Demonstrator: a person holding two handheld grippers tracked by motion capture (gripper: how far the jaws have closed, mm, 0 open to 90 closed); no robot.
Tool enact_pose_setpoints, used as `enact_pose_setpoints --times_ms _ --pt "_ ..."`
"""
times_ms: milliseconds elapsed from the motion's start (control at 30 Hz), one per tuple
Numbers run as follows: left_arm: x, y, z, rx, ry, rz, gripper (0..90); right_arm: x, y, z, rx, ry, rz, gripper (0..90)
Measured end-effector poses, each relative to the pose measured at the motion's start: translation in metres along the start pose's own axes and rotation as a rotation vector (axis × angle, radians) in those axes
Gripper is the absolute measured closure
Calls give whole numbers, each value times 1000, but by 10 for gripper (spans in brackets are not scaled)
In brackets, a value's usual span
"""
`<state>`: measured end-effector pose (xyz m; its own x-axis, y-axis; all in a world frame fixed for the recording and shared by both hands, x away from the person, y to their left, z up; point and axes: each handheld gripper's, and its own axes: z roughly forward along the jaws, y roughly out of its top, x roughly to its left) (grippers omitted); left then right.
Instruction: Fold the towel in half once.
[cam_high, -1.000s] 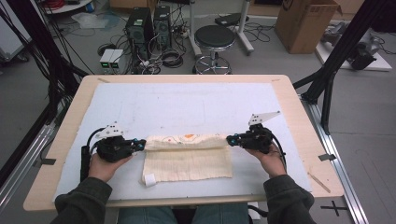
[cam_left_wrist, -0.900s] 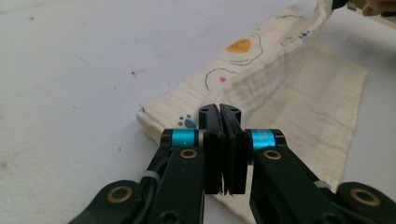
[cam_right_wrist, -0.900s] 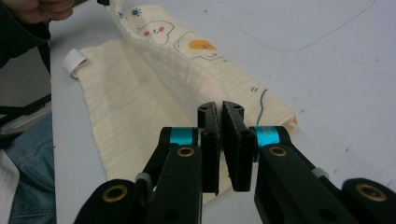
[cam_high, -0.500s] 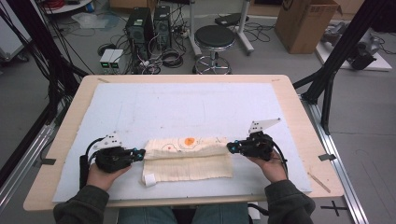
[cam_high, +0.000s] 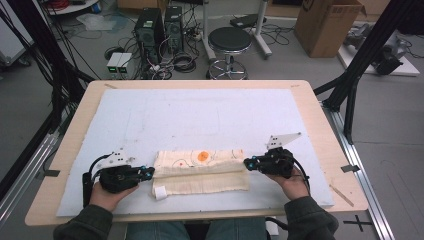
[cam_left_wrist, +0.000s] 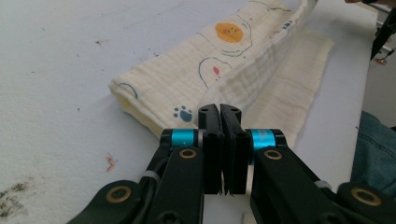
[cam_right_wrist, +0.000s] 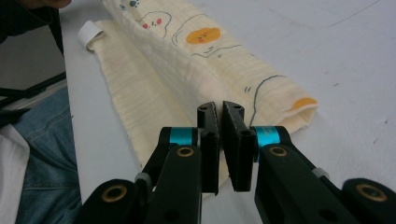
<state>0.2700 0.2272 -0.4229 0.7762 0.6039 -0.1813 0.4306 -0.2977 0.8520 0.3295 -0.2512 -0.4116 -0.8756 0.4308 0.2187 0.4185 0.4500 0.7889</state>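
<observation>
Cream printed cloth (cam_high: 202, 170) lies folded into a long strip near the 6 o'clock edge of the counter (cam_high: 200, 117), white tag at its 7 o'clock corner. Left gripper (cam_high: 148, 172) sits at the strip's 9 o'clock end, fingers clamped on the corner of the upper layer; right gripper (cam_high: 246, 163) at the 3 o'clock end, fingers clamped on the matching corner. Upper layer is held slightly raised between them, lower layer flat on the counter.
</observation>
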Motion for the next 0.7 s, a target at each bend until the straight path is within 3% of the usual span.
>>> enact_pose_setpoints --times_ms 267,367,500,633,700 --pt "-4 -5 -1 23 -25 9 868 5 -5 0 16 9 -4 831" --pt "-5 -4 -5 8 -50 -1 776 8 -6 0 33 29 -1 723" --pt "-4 0 -10 -22 -71 -5 698 12 -3 -8 -14 57 -10 695" --pt "-3 2 0 -4 -62 -9 702 15 -1 -3 -5 75 -10 690" --pt "-3 2 7 17 -64 -9 744 18 -1 5 17 84 -20 690"
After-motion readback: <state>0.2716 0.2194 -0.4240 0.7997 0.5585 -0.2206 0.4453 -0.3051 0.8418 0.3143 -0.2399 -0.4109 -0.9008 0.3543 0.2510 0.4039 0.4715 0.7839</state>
